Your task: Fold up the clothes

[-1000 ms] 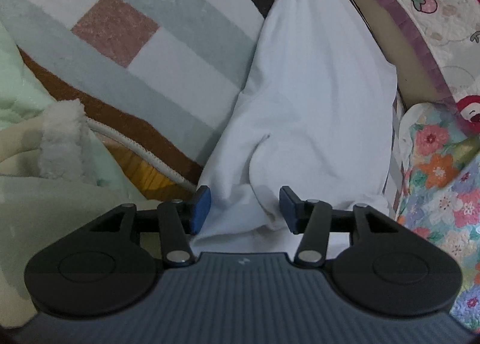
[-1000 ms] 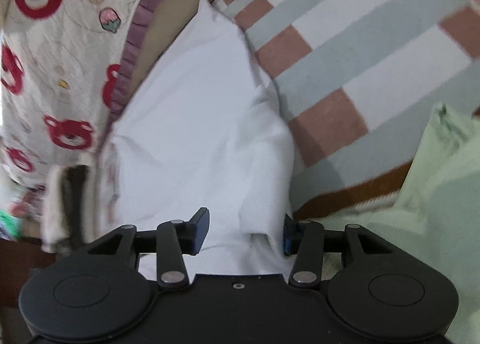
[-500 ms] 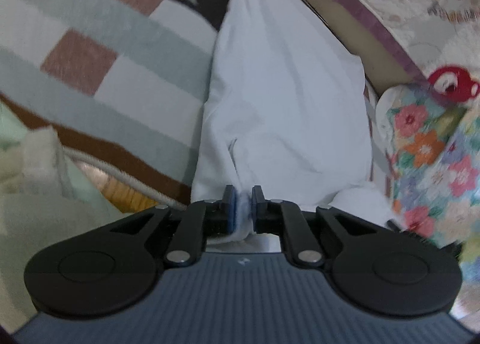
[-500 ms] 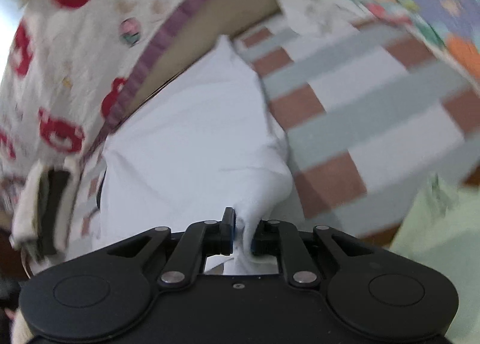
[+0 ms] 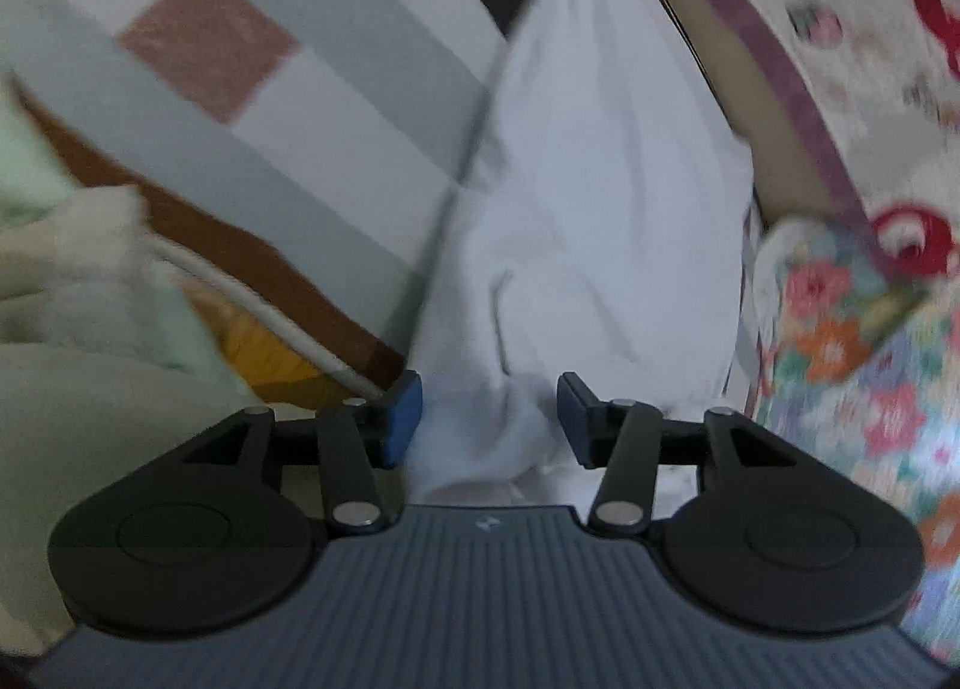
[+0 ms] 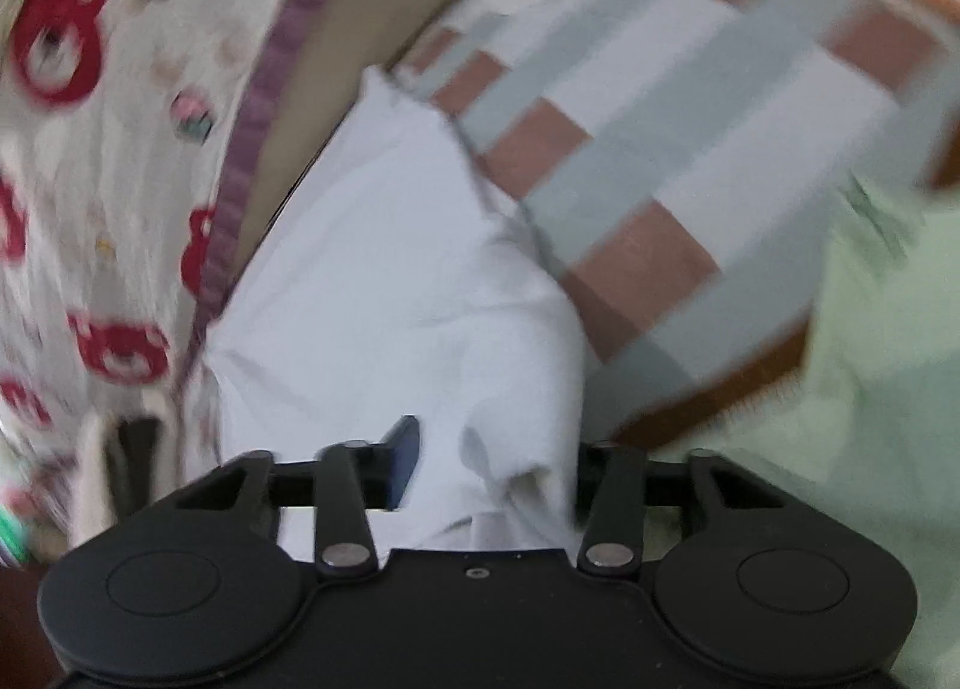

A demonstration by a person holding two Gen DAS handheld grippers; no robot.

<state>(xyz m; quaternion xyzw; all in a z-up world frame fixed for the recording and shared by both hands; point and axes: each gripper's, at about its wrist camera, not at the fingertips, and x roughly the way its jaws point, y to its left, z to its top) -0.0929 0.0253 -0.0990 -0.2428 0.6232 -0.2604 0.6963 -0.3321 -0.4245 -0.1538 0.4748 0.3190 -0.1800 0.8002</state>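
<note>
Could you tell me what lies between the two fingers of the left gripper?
A bunched fold of the white garment, between the opening left gripper; left wrist view.

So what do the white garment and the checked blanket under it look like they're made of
White garment: looks like thin, matte woven or jersey cotton; it drapes in soft creases and bunches without any sheen. Checked blanket: seems thicker and slightly fuzzy, perhaps fleece or brushed knit; its grey, white and pink blocks lie flat with a dull surface. Motion blur leaves both guesses open.
</note>
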